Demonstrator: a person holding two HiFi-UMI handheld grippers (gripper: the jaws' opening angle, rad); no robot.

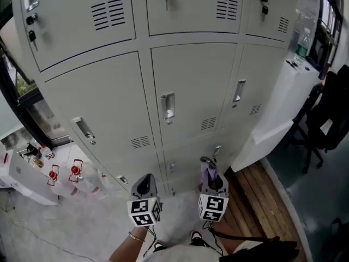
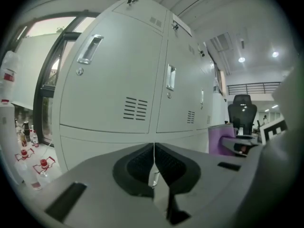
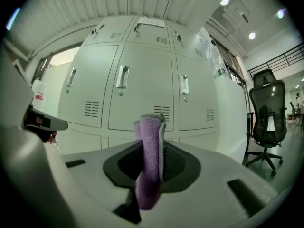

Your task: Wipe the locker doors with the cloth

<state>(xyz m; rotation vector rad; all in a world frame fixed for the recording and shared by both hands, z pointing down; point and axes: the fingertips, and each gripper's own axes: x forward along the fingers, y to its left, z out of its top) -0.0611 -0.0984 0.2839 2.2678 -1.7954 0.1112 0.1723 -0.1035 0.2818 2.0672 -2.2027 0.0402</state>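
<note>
A bank of pale grey locker doors fills the head view, each with a chrome handle and vent slots. My right gripper is shut on a folded purple cloth, which stands up between the jaws, a short way from the lower doors. The purple cloth also shows in the head view. My left gripper hangs beside it at the same height, jaws pressed together with nothing between them. Neither gripper touches the lockers.
A black office chair stands at the right by a white counter. Clear bottles with red tops sit on the floor at the left, near a window frame. Wooden boards run along the locker base at the right.
</note>
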